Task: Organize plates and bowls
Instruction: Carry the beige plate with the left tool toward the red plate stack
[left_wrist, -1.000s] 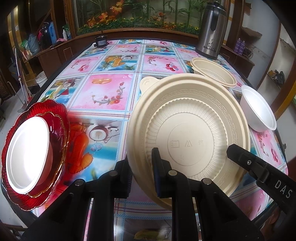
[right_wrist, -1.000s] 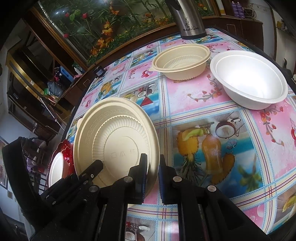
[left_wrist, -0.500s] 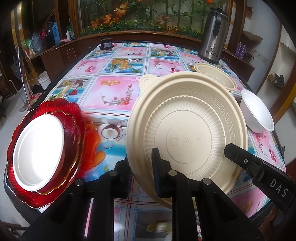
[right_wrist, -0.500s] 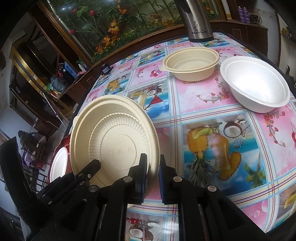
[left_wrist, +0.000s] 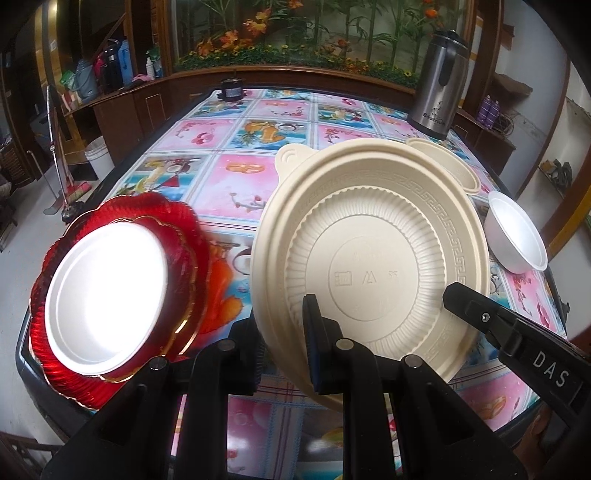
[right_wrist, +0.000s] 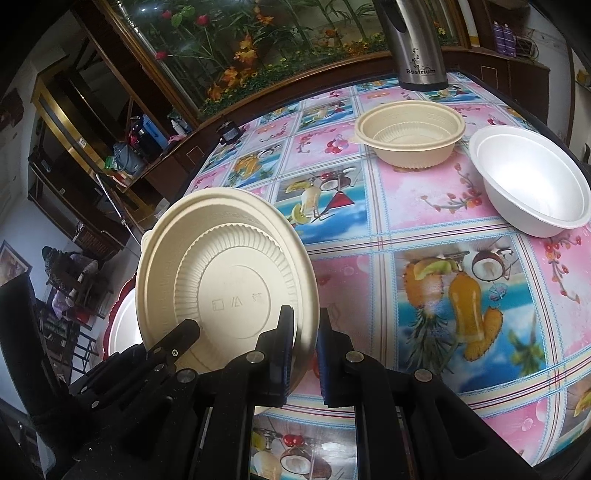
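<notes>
A beige round lid-like plate (left_wrist: 373, 258) is held tilted on edge above the table; it also shows in the right wrist view (right_wrist: 225, 288). My left gripper (left_wrist: 284, 343) is shut on its lower rim. My right gripper (right_wrist: 304, 339) is shut on the same plate's rim from the other side. To the left lies a stack of red scalloped plates (left_wrist: 184, 236) with a white plate (left_wrist: 103, 299) on top. A beige bowl (right_wrist: 410, 133) and a white bowl (right_wrist: 532, 181) stand at the right.
A steel thermos jug (left_wrist: 439, 85) stands at the table's far right. A small black object (left_wrist: 231, 89) sits at the far edge. The flowered tablecloth (left_wrist: 236, 147) covers the table; the near edge is close below the grippers.
Both grippers have lifted and pulled back with the beige plate still held. The red plate stack now appears closer to the plate's left side.
</notes>
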